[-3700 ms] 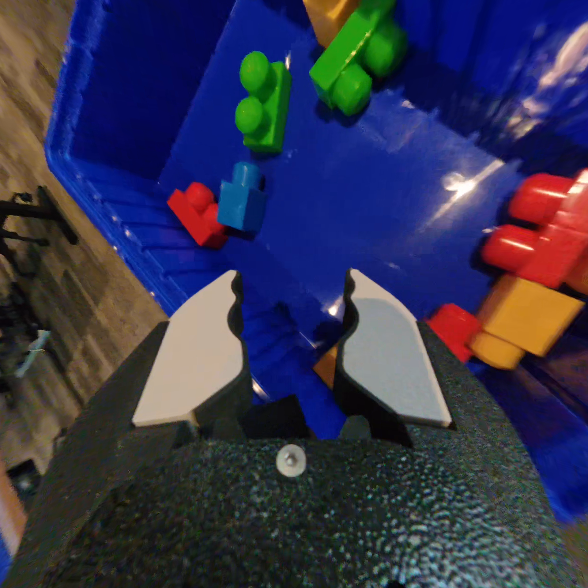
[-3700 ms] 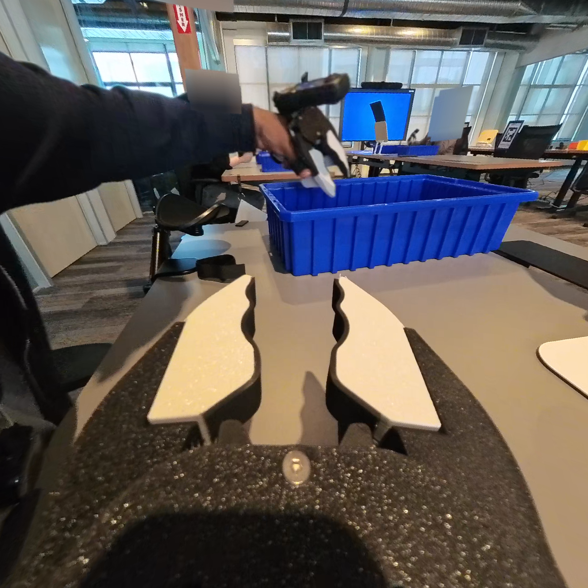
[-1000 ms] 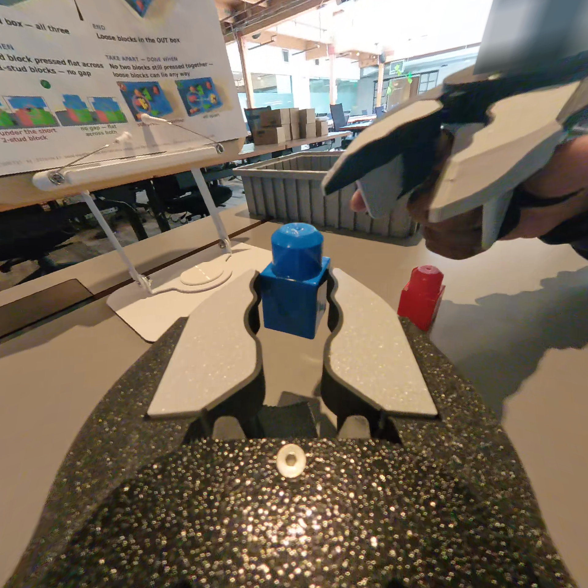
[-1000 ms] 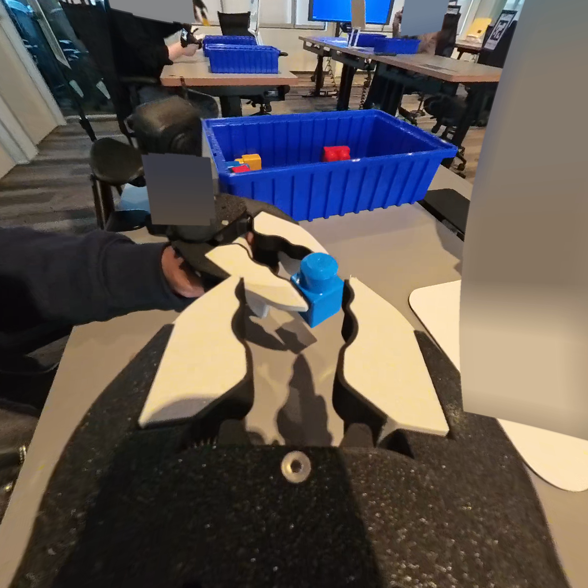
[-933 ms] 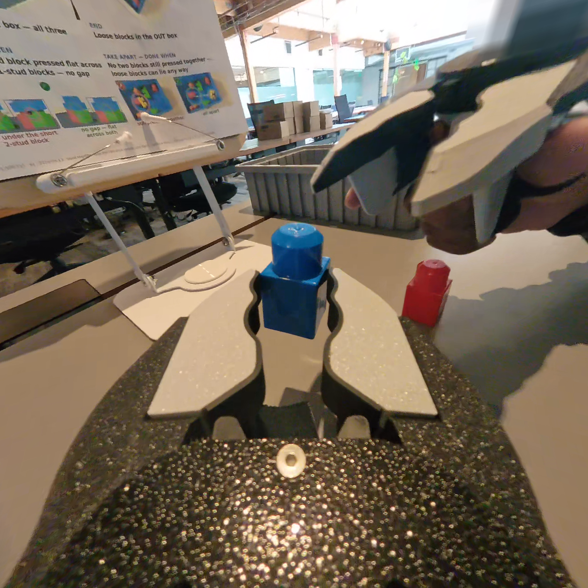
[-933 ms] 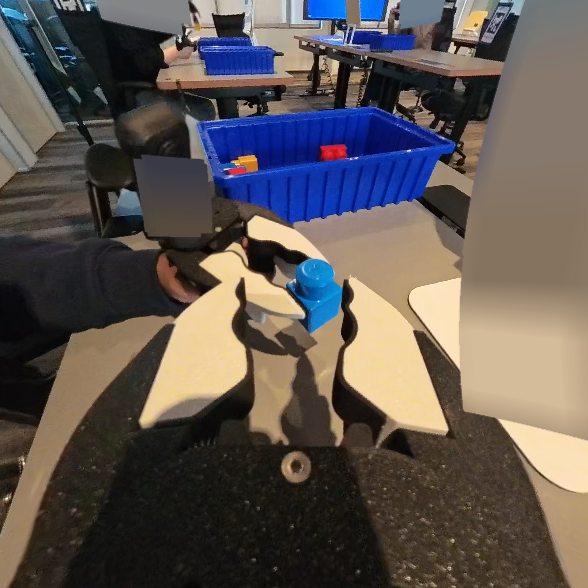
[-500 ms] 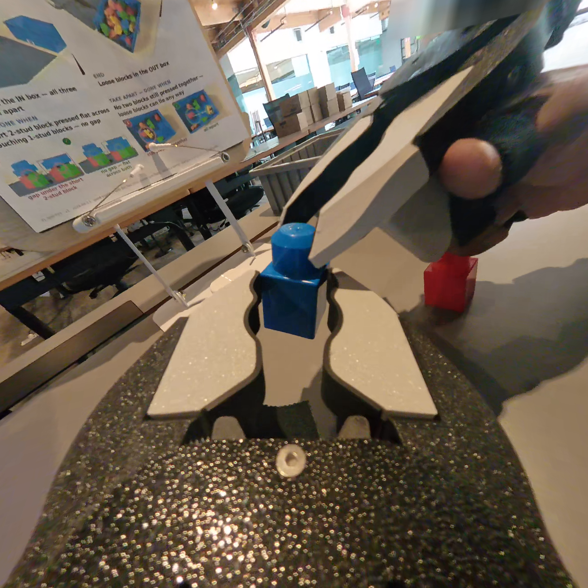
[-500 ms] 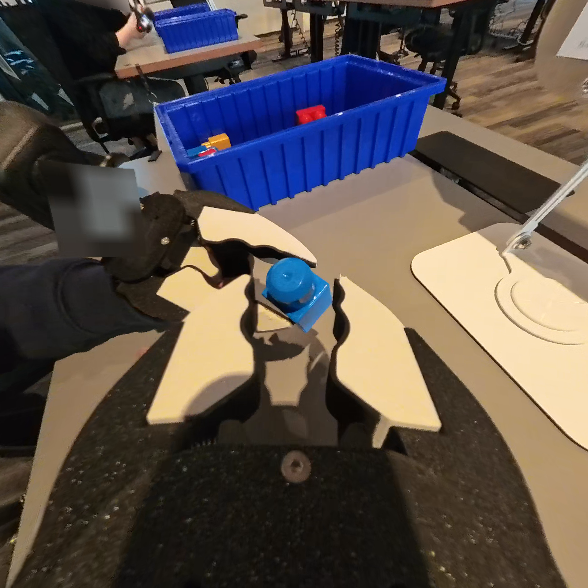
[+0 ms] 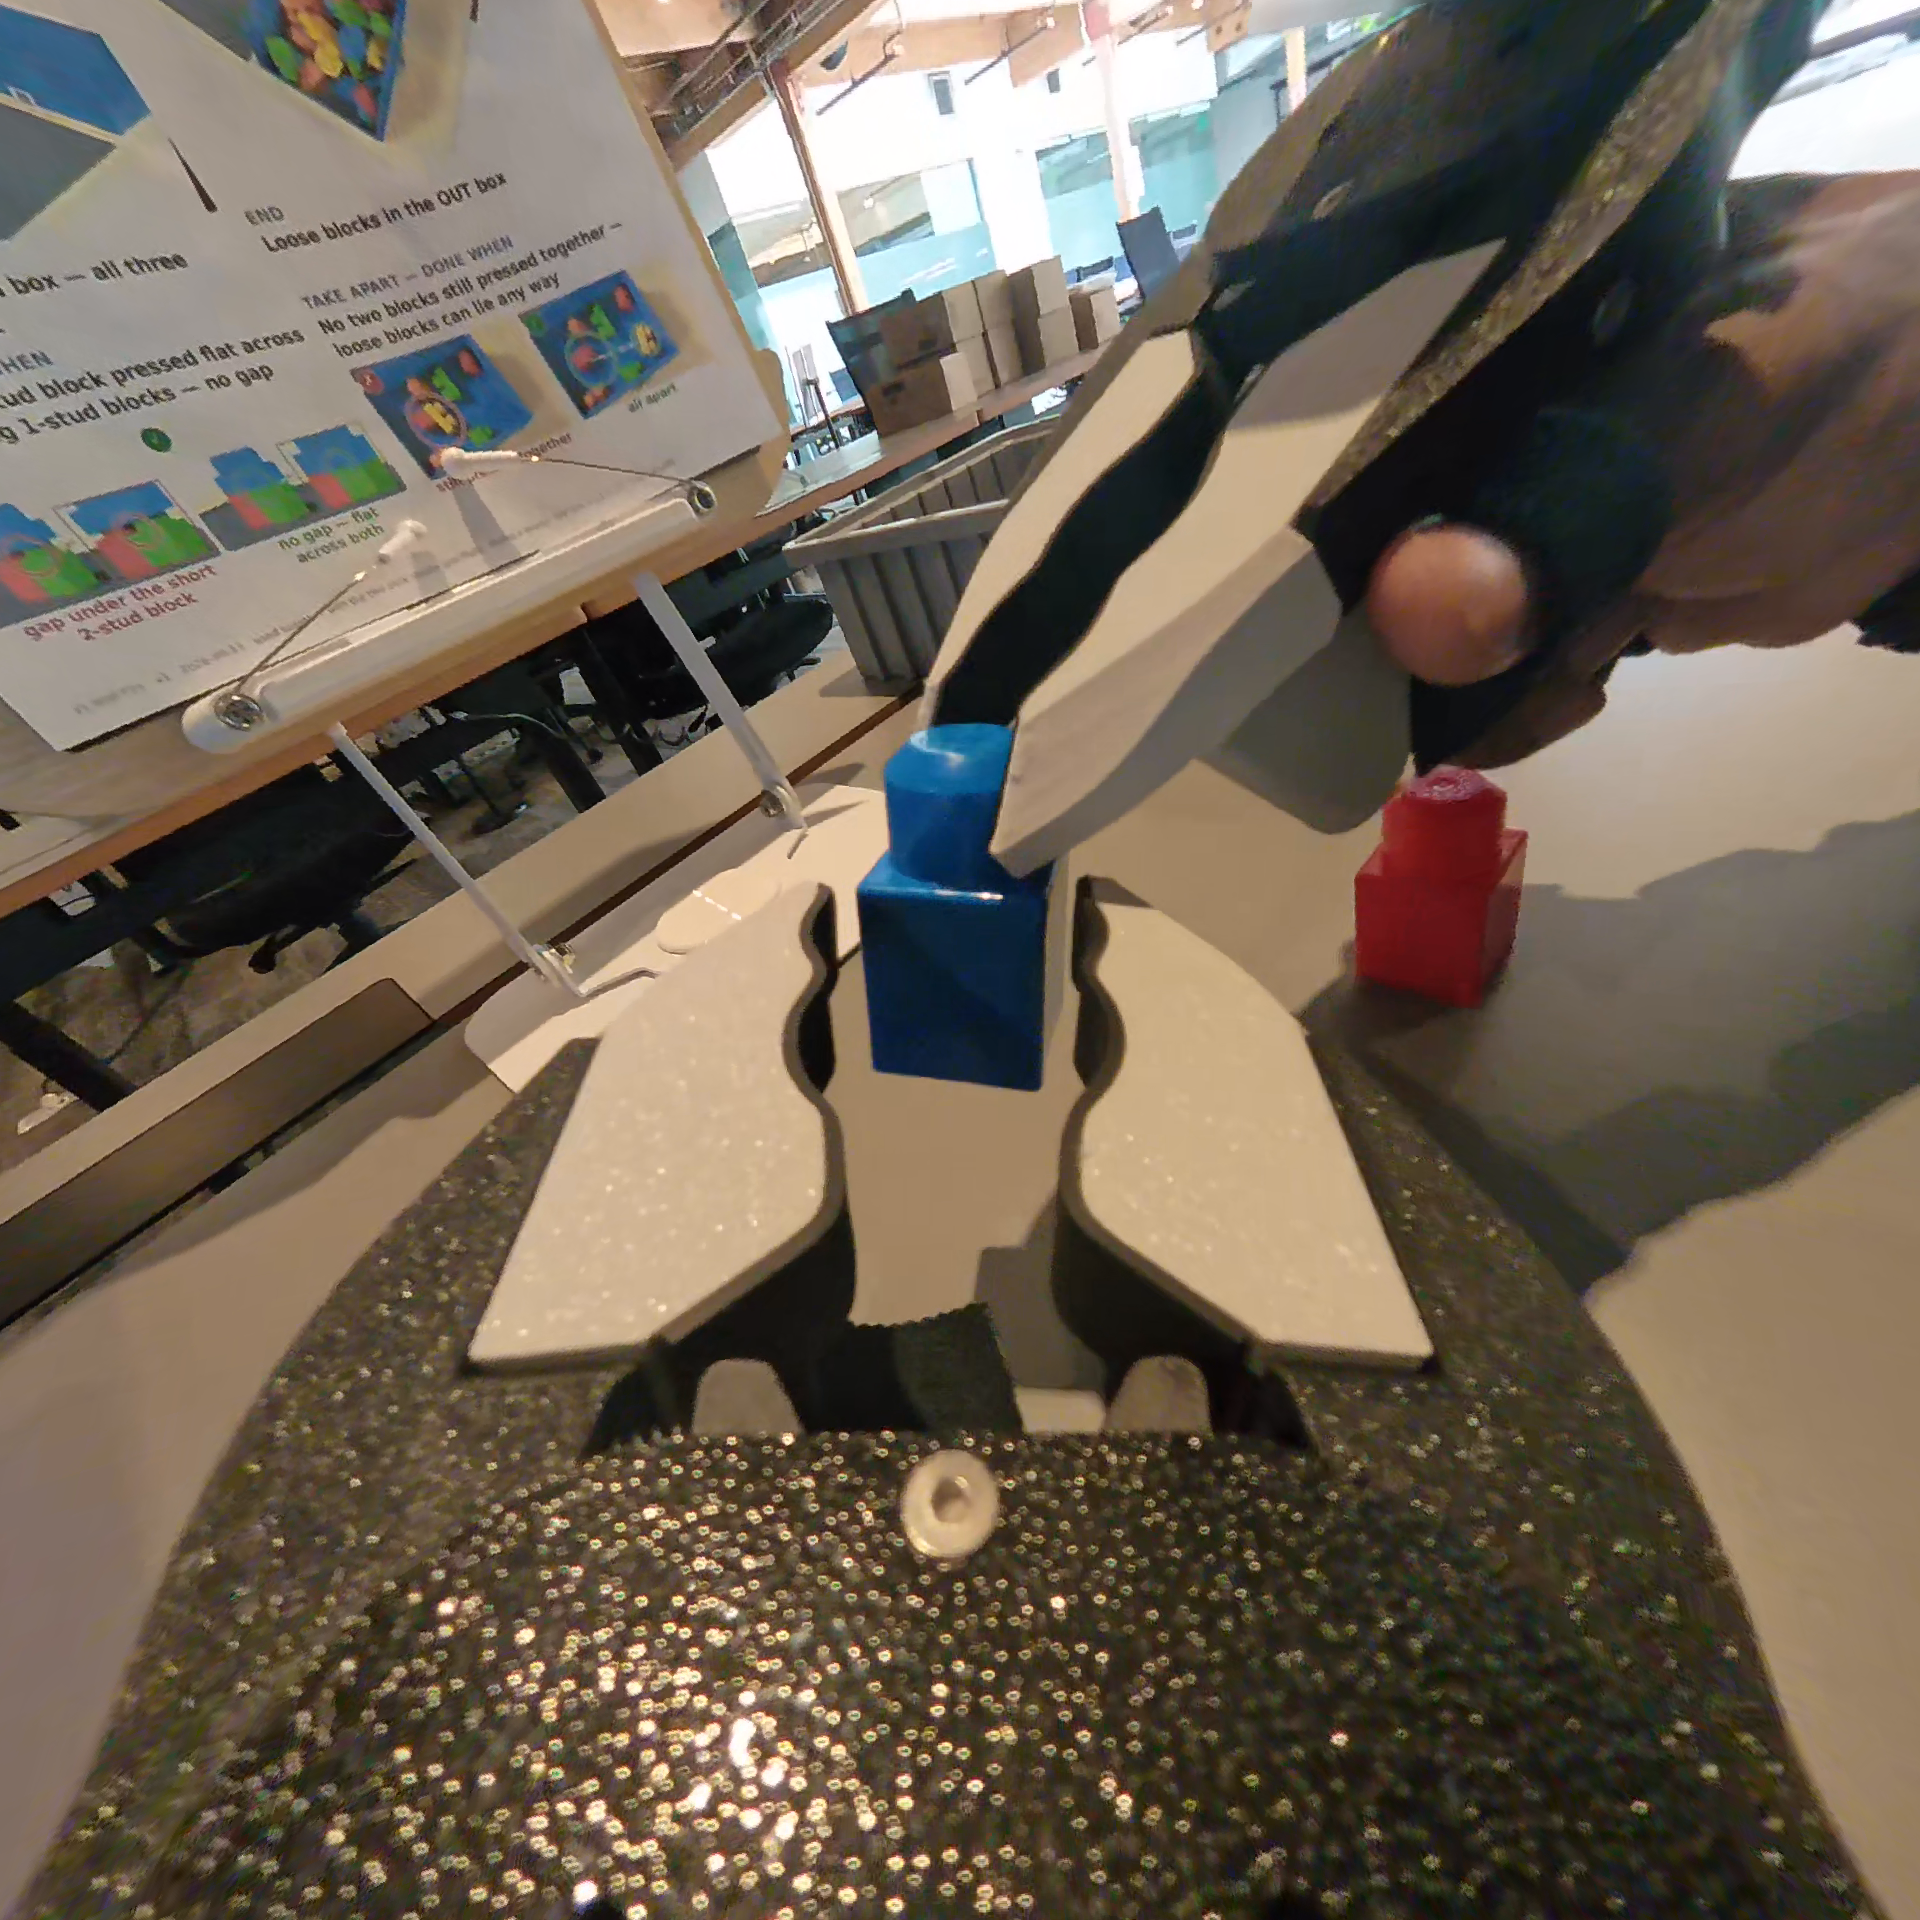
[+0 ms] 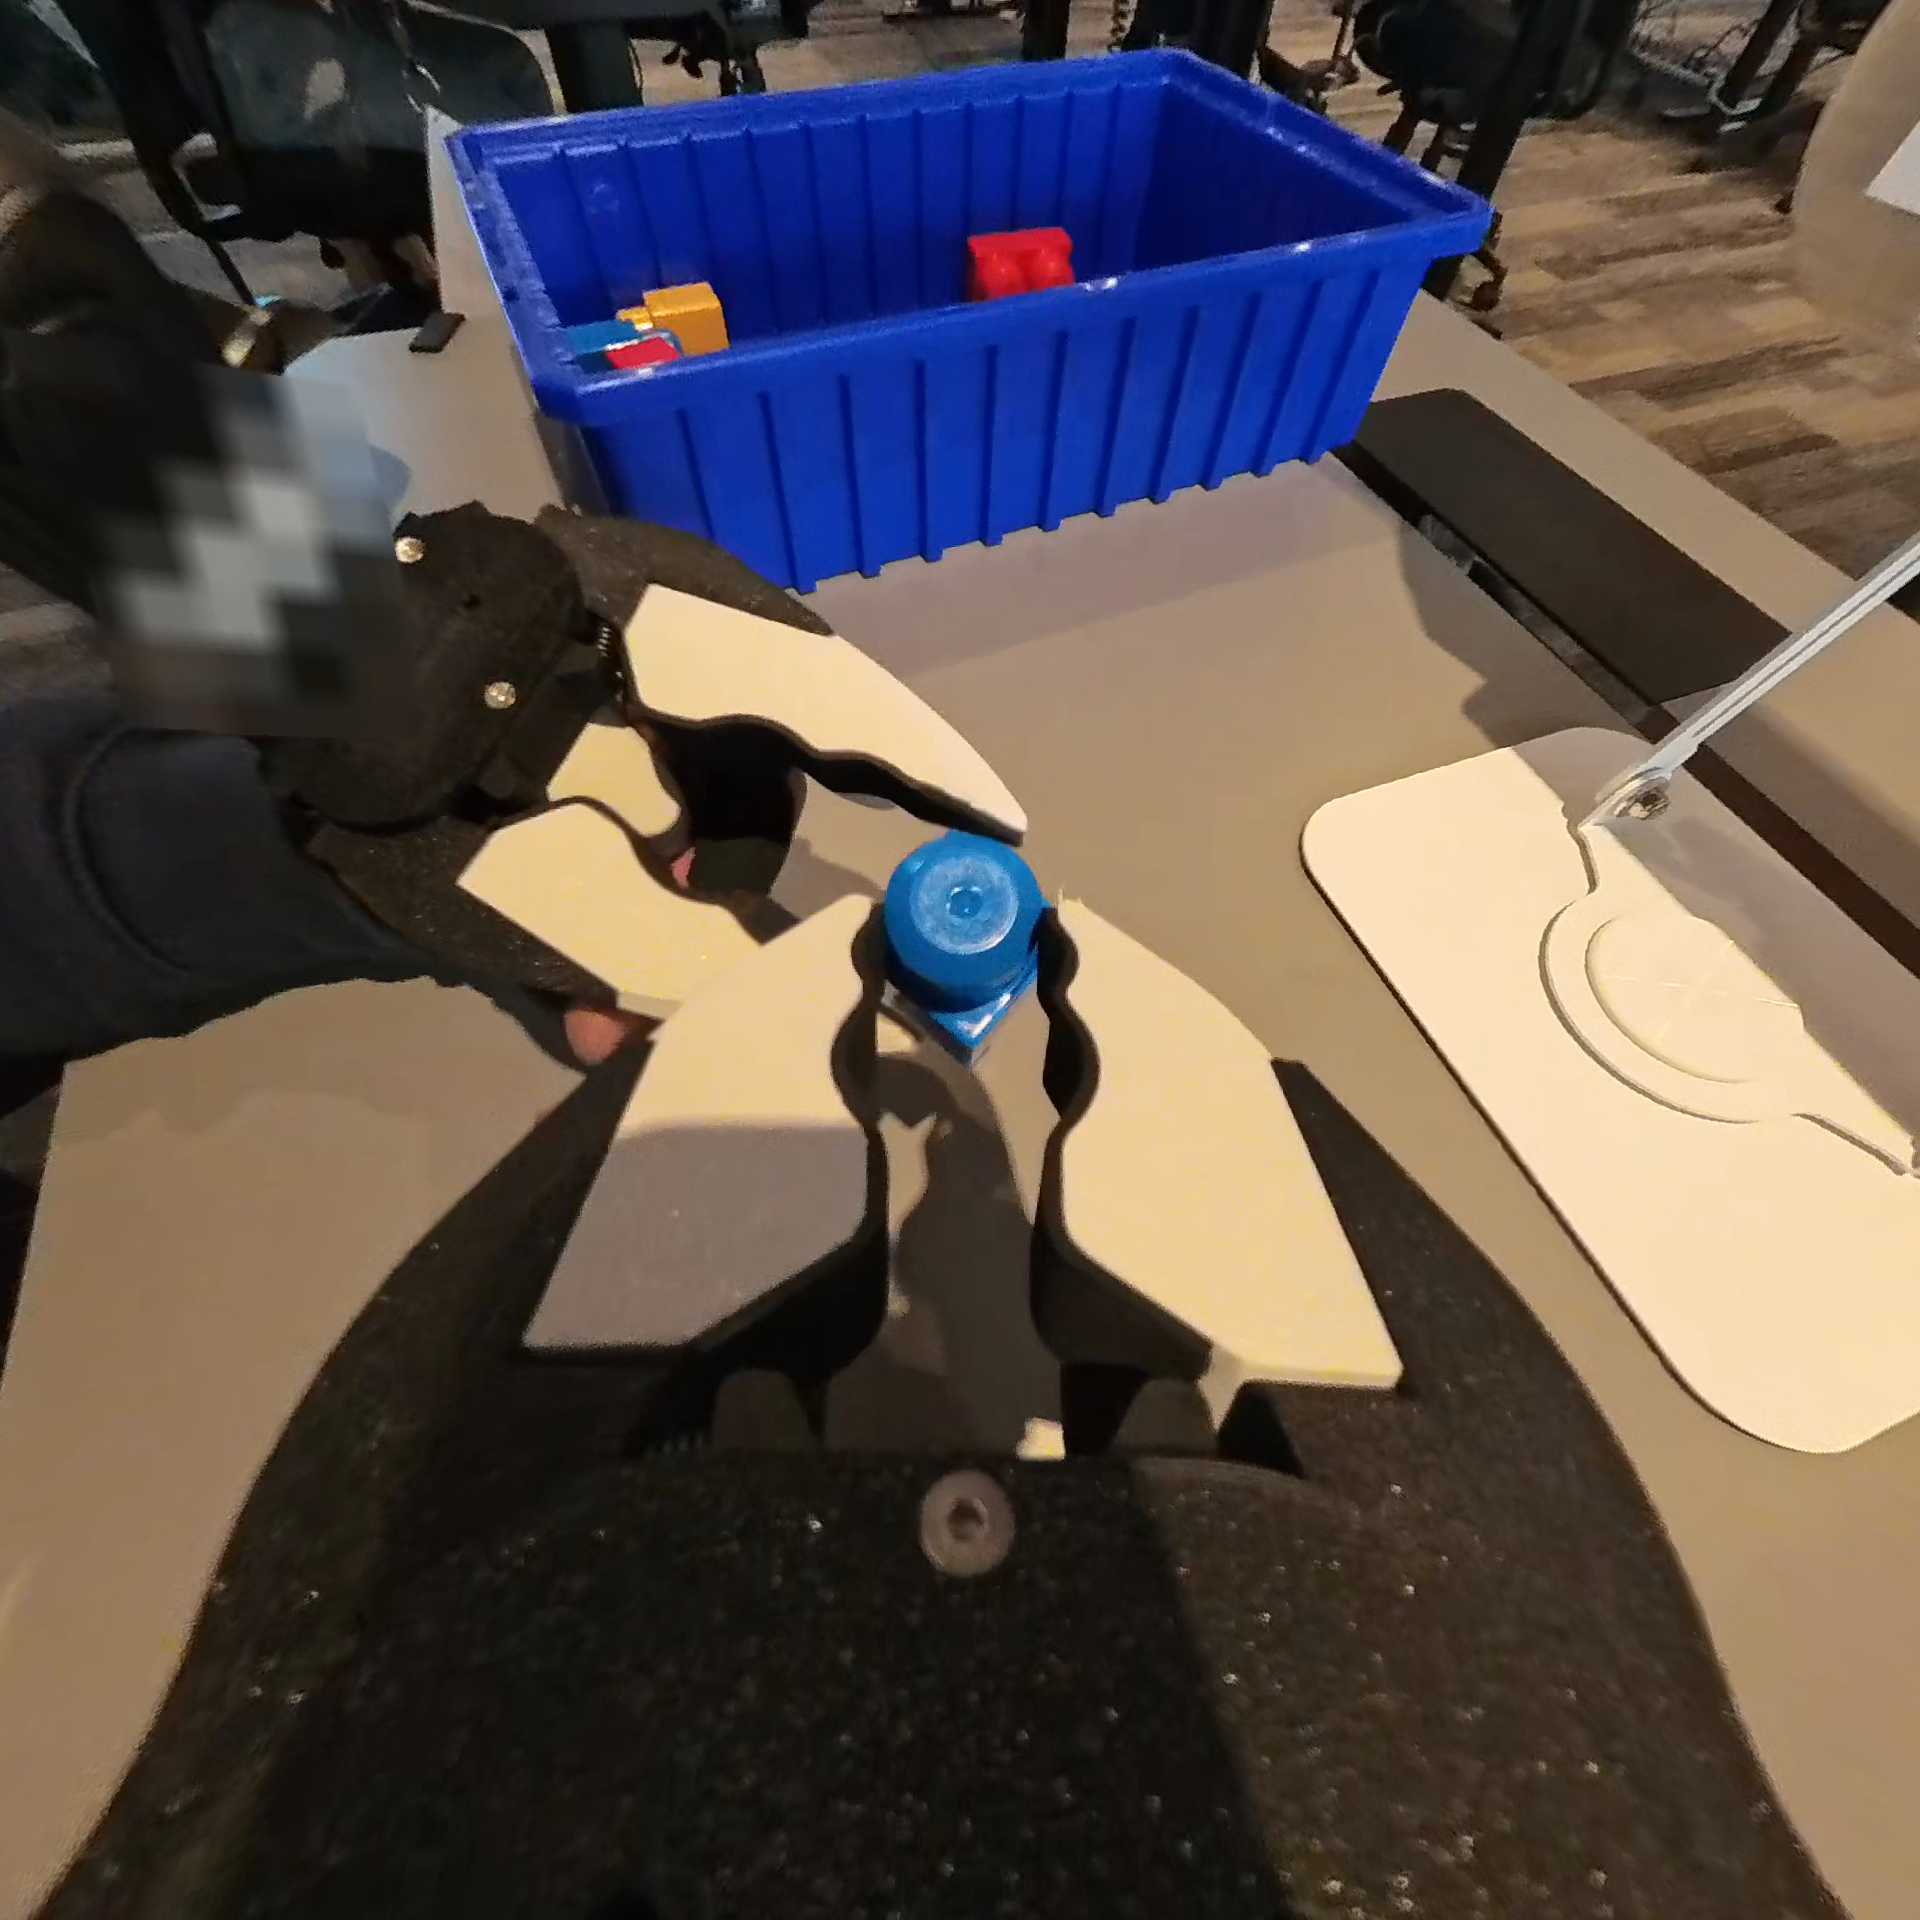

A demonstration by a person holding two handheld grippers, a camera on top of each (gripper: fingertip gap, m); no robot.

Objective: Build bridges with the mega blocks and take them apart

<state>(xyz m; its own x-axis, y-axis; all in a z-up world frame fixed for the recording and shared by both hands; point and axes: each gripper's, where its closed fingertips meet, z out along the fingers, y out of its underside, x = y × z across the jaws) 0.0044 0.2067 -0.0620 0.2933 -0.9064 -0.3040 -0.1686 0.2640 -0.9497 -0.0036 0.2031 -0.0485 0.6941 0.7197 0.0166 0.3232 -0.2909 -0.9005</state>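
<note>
Both tongs meet at one small blue one-stud block (image 9: 956, 966) standing upright on the grey table (image 9: 1662, 1091). Our left tongs (image 9: 951, 914) lie low along the table with their jaws a little way open on either side of the block's square base; we see narrow gaps at both sides, so they flank it without gripping. Our right tongs (image 10: 961, 920) come down from above, tips closed in against the round stud on top of the block, though we cannot tell how firmly they pinch it. Just beside the blue block, to its right in the left wrist view, a red one-stud block (image 9: 1444, 894) stands alone on the table. Farther off sits a blue bin (image 10: 1039, 416) holding a red block (image 10: 1018, 260) and a yellow block (image 10: 686, 312).
</note>
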